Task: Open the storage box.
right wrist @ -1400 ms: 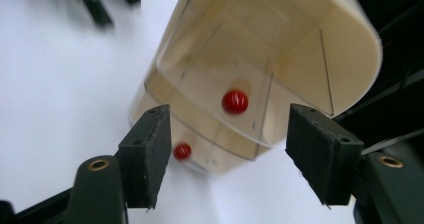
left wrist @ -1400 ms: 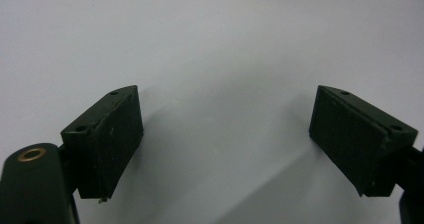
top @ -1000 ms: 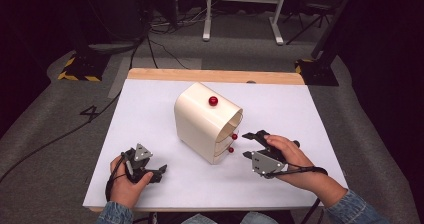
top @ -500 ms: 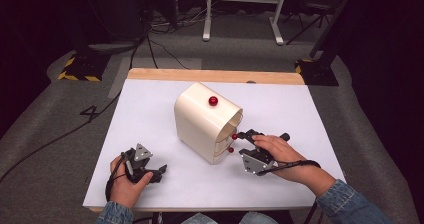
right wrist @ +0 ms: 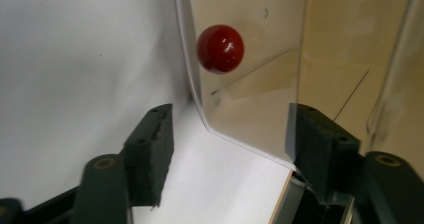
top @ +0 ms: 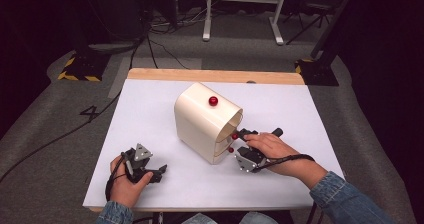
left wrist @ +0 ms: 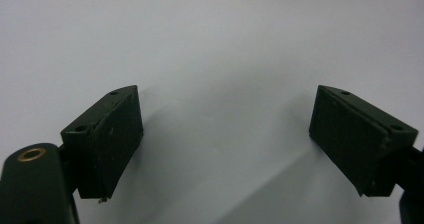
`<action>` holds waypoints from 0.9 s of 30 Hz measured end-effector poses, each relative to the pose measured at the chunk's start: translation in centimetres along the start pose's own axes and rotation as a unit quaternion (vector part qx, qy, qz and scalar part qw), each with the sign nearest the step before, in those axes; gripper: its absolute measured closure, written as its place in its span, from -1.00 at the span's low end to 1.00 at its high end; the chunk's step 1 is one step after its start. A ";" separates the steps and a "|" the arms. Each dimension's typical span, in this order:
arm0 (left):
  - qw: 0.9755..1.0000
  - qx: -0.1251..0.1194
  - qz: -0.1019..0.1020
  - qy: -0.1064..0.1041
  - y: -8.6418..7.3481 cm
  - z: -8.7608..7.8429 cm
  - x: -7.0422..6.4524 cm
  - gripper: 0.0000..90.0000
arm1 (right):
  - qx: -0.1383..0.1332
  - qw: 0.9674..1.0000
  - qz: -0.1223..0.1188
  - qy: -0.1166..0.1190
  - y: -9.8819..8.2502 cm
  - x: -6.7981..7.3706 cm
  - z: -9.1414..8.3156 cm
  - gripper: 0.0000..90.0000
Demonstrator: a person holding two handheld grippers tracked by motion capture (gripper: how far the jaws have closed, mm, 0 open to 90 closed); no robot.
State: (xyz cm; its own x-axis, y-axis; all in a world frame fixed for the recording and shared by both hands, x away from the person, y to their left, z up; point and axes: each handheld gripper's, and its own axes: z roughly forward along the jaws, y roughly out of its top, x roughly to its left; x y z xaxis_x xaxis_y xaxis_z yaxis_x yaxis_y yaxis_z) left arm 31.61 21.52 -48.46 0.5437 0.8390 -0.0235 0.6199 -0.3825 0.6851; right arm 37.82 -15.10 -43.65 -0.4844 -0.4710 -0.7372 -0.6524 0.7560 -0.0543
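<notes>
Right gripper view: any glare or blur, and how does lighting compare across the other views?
Right gripper view: small highlights on the red knob, near jaws soft, clear panel tinted beige. Left gripper view: even light, faint jaw shadows on the white table. High view: table bright, surroundings dark, image slightly soft.

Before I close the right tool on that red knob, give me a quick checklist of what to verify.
1. Right tool open wide enough for the knob: ok, jaws stand apart.
2. Red knob between the jaws: not ok, it sits beyond the tips.
3. Jaws free of the clear door panel: not ok, the panel's lower edge runs between them and reaches the right-hand jaw.
4. Cream cabinet upright on the white table: ok.
5. Left tool out of the way: ok, open with nothing between the jaws, over bare table.
6. Whether the door is latched: cannot tell.
</notes>
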 end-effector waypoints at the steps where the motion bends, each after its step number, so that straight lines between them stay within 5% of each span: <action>1: 1.000 0.000 0.000 0.000 0.0 0.0 0.0 -0.69 | 0.001 1.000 -0.001 0.004 0.0 -0.1 -0.2 -0.09; 15: 1.000 0.004 0.002 -0.001 0.1 0.0 0.1 -0.69 | 0.017 0.999 -0.006 0.040 0.0 1.9 -4.0 -0.03; 27: 1.000 0.003 0.001 -0.001 0.1 0.0 0.1 -0.69 | 0.028 0.997 0.020 0.075 -0.9 4.6 -5.9 -0.04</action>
State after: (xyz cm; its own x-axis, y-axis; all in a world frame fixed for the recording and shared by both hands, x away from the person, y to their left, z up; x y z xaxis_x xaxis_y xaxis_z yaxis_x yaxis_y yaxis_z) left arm 31.70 21.55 -48.41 0.5465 0.8371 -0.0235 0.6221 -0.3870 0.6806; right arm 32.77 -20.65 -43.05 -0.5939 -0.4987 -0.6313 -0.5988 0.7981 -0.0672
